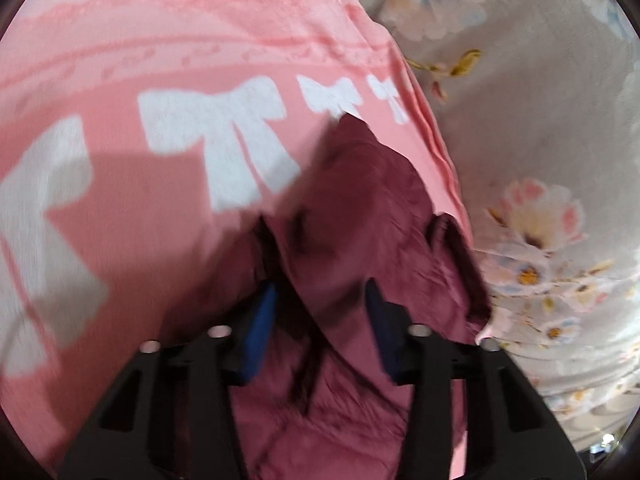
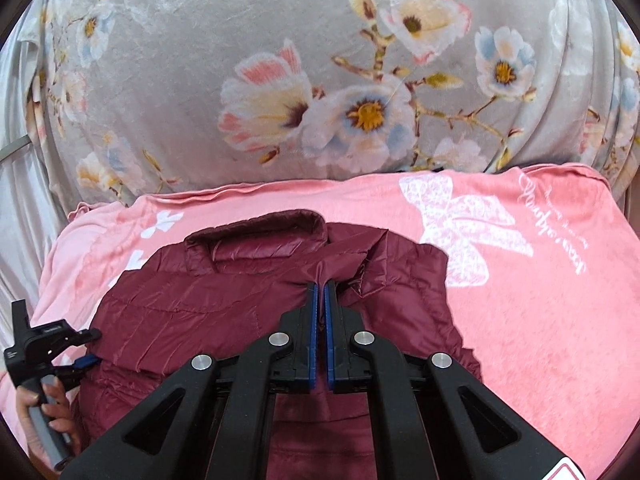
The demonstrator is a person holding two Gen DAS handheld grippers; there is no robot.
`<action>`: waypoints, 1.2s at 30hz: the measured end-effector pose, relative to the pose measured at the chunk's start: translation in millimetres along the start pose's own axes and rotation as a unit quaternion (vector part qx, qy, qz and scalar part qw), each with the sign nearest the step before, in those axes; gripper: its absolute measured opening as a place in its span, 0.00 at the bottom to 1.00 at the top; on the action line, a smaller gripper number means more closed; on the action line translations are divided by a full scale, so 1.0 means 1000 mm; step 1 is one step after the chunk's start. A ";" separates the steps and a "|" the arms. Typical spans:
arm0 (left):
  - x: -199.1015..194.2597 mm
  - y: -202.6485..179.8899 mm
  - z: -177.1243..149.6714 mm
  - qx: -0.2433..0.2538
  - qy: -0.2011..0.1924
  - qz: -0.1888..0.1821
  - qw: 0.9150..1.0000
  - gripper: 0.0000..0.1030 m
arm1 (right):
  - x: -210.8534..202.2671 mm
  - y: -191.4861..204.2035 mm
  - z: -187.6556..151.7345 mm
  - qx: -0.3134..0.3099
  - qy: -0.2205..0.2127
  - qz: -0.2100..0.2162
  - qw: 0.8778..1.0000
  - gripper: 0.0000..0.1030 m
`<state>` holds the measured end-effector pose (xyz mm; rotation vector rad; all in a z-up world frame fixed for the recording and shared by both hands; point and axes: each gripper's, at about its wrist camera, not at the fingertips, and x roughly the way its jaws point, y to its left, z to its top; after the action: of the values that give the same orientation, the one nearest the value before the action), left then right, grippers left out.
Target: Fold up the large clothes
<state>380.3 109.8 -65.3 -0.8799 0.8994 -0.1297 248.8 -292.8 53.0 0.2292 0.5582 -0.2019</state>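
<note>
A maroon quilted jacket (image 2: 224, 296) lies collar-up on a pink blanket (image 2: 540, 304) with white bows. My right gripper (image 2: 321, 285) is shut on a fold of the jacket's thin fabric just right of the collar. My left gripper (image 1: 320, 300) has its blue pads (image 1: 260, 328) spread apart, with a bunch of the jacket (image 1: 360, 208) lying between them; the view is blurred. The left gripper also shows in the right wrist view (image 2: 86, 360) at the jacket's left edge, held by a hand.
The pink blanket (image 1: 120, 200) covers the work surface. A grey floral blanket (image 2: 320, 80) rises behind it and shows to the right in the left wrist view (image 1: 552, 160). Pale grey cloth (image 2: 20, 200) hangs at the far left.
</note>
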 end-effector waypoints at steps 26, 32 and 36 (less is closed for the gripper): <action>0.009 -0.010 -0.016 0.147 -0.058 0.136 0.978 0.03 | 0.069 -0.024 -0.091 -0.008 0.145 -0.067 0.987 0.01; -0.040 -0.028 -0.036 0.209 -0.100 0.166 0.959 0.06 | 0.010 -0.024 -0.076 0.009 0.065 -0.055 0.996 0.08; -0.055 -0.075 -0.042 0.242 -0.115 0.129 0.955 0.07 | 0.016 0.006 -0.051 0.004 0.058 -0.004 0.998 0.08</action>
<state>333.1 59.5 10.2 -0.3070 0.7121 -0.0166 238.2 -275.3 3.4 0.2476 0.6731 -0.1996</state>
